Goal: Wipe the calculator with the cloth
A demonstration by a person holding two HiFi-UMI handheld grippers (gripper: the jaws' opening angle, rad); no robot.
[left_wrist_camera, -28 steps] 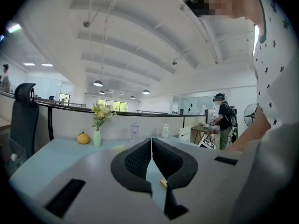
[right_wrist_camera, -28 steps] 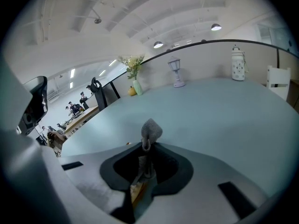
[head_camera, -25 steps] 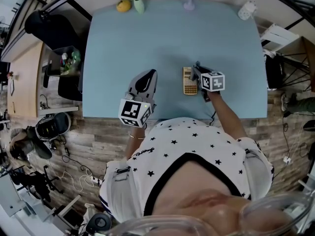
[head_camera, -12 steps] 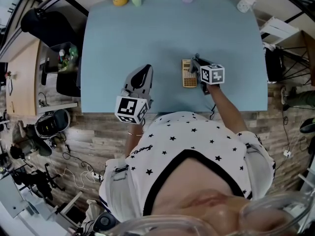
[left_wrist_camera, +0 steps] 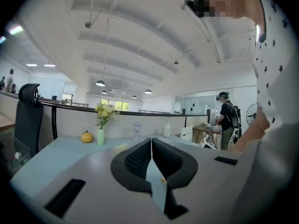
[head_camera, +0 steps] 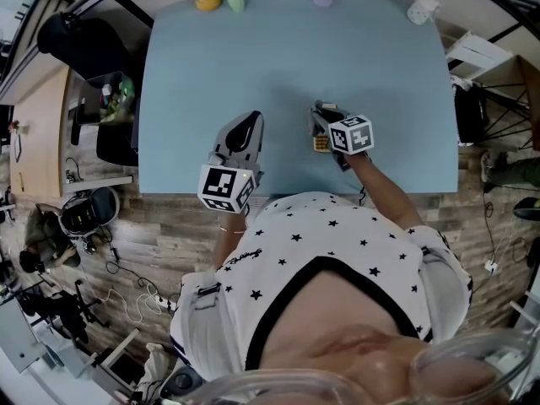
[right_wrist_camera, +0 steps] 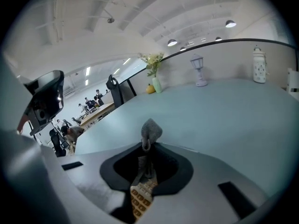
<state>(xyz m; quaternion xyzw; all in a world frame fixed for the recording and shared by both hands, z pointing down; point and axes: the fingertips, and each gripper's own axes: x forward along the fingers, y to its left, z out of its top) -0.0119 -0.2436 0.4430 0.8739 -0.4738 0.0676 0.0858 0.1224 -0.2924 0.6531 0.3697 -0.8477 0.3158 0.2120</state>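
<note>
Calculator: the small gold-coloured calculator with brown keys (head_camera: 321, 144) lies flat near the front edge of the surface, to your right. In the head view only its near end shows. In the right gripper view its keys (right_wrist_camera: 140, 197) sit directly under the fingers.

Cloth: the grey knitted cloth (right_wrist_camera: 150, 130) is bunched, with a rounded tuft poking out past the fingertips and a strip hanging down toward the keys.

Right gripper: your right gripper (right_wrist_camera: 147, 146) has its fingers (right_wrist_camera: 170, 168) clenched on the cloth.

What has changed: half a second ago this gripper lay beside the calculator's right edge with the whole keypad open to view. Now it has swung left and covers most of the calculator.

Meaning for the task: you appear to be partway through a wiping pass across the face. Whether the cloth actually presses on the keys cannot be told.

Left gripper: your left gripper (left_wrist_camera: 151, 146) hangs well apart to the left, where it was before, with its fingers (left_wrist_camera: 134, 160) closed together on nothing.

Surface: the light blue surface (head_camera: 253, 49) is bare around the calculator, which nothing braces, so a firm stroke could push it along.
</note>
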